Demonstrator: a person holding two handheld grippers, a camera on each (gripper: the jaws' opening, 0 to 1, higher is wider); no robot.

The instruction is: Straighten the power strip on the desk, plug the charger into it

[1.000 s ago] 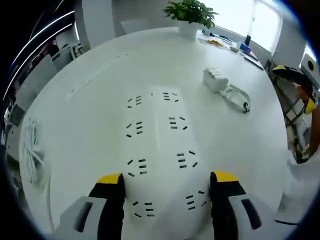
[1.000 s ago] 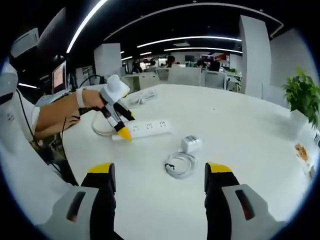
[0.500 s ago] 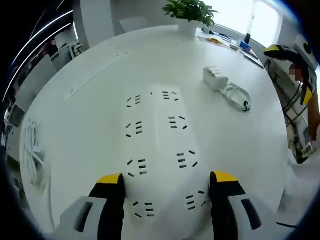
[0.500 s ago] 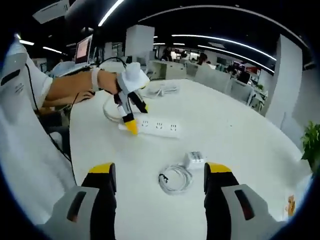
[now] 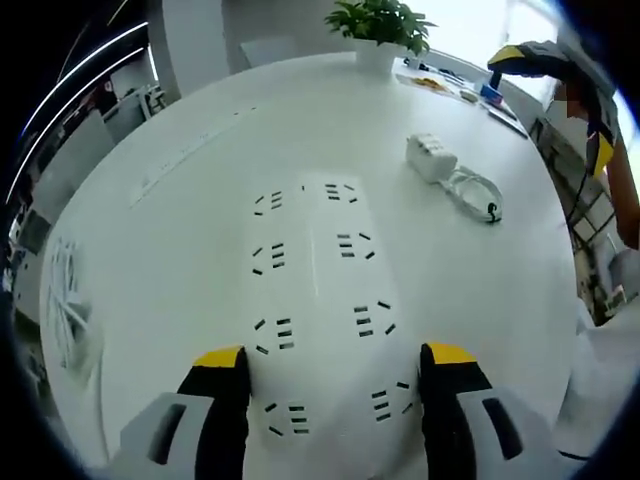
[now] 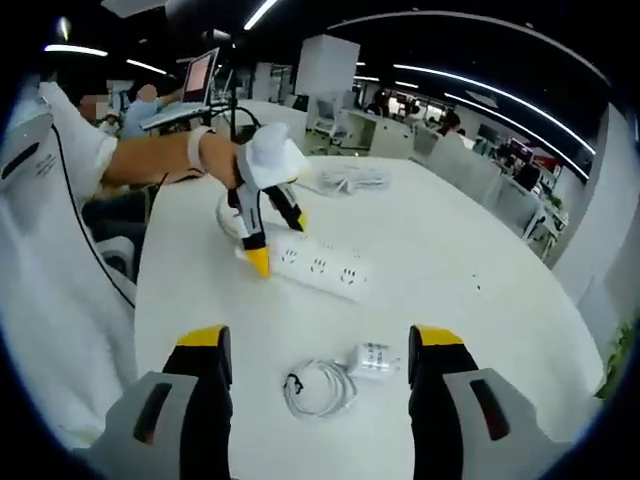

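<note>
The power strip (image 5: 318, 300), a flat white slab with two rows of dark slotted sockets, lies on the smooth white desk (image 5: 180, 220). The left gripper (image 5: 335, 375), yellow-tipped jaws spread, straddles its near end. The boxy white charger (image 5: 431, 158) and coiled cable (image 5: 475, 192) lie beyond the strip. The right gripper (image 6: 318, 345) hangs above the charger, jaws spread.

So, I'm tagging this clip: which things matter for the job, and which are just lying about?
Job:
- white multi-socket power strip
- white boxy charger with coiled cable
- left gripper

Lying about:
- green potted plant
- loose white cable bundle
</note>
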